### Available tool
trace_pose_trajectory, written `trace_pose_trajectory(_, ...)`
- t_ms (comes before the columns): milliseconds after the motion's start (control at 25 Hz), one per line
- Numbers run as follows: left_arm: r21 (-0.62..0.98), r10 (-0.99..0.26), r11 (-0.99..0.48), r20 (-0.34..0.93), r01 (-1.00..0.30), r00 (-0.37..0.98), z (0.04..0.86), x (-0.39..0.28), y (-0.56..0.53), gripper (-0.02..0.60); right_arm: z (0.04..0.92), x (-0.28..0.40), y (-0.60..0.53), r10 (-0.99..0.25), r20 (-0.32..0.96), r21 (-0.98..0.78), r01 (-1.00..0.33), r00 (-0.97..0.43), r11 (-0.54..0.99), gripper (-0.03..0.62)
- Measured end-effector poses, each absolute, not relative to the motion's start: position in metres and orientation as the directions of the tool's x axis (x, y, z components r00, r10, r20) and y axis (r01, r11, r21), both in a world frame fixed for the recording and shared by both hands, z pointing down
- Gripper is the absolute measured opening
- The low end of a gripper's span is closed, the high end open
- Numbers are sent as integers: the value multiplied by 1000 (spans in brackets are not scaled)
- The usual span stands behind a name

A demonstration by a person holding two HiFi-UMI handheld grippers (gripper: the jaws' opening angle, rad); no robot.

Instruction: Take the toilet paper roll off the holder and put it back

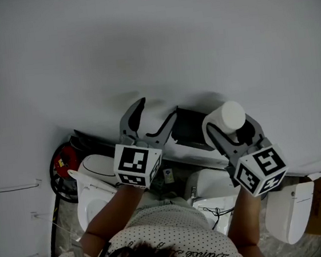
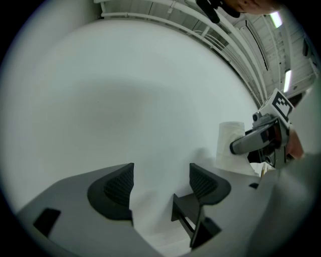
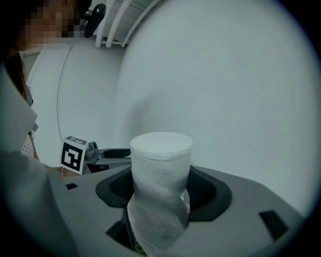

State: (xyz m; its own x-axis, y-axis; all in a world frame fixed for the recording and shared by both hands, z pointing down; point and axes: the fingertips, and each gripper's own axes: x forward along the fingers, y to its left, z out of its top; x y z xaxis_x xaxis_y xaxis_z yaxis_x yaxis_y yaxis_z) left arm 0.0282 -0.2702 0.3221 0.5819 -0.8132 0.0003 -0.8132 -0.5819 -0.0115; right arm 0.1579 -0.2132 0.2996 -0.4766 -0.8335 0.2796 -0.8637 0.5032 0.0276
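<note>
Right fingers (image 3: pixel 213 193) clamped on roll (image 3: pixel 160 165), long axis upright. Holder (image 1: pixel 190 128) just beside, at roll's 9 o'clock in head view. Left fingers (image 2: pixel 113 188) apart, empty.

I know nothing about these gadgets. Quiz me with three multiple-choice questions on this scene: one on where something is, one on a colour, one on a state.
1. Where is the toilet paper roll?
A) between the jaws of the right gripper
B) on the floor
C) on a shelf

2. What colour is the roll?
A) red
B) white
C) black

3. How is the left gripper?
A) shut on a roll
B) shut on a cloth
C) open, jaws apart

Answers: 1 A, the right gripper view shows its jaws clasping the roll; 2 B, the paper looks white in every view; 3 C, bare wall shows between its pads.
</note>
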Motion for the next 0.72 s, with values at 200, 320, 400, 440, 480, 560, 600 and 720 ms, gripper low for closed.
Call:
trace_pose_trajectory(200,-12,-811,-585,1,-811,585,325,25,-283,342,302,153,-226,-830,283,28,-861,-480,507,305)
trace_pose_trajectory(320,-12,-809,-588,6,-809,588,325,27,-288,342,303,154,-232,-829,286,29,-860,-481,510,305)
trace_pose_trajectory(400,-11,-808,-589,10,-808,588,326,28,-291,342,304,154,-236,-827,291,27,-860,-481,510,305)
trace_pose_trajectory(440,-11,-807,-590,12,-807,590,327,29,-293,342,306,154,-238,-826,294,25,-860,-481,510,305)
trace_pose_trajectory(480,-11,-806,-593,14,-805,592,328,30,-295,342,308,154,-241,-825,298,23,-860,-481,510,305)
trace_pose_trajectory(560,-11,-799,-601,22,-799,600,330,31,-297,342,313,153,-245,-821,309,20,-860,-480,511,305)
trace_pose_trajectory(600,-12,-796,-605,27,-796,604,332,31,-297,342,316,152,-247,-818,316,20,-859,-480,512,305)
trace_pose_trajectory(720,-21,-793,-609,35,-793,608,333,32,-299,342,325,149,-252,-809,335,21,-854,-483,519,305)
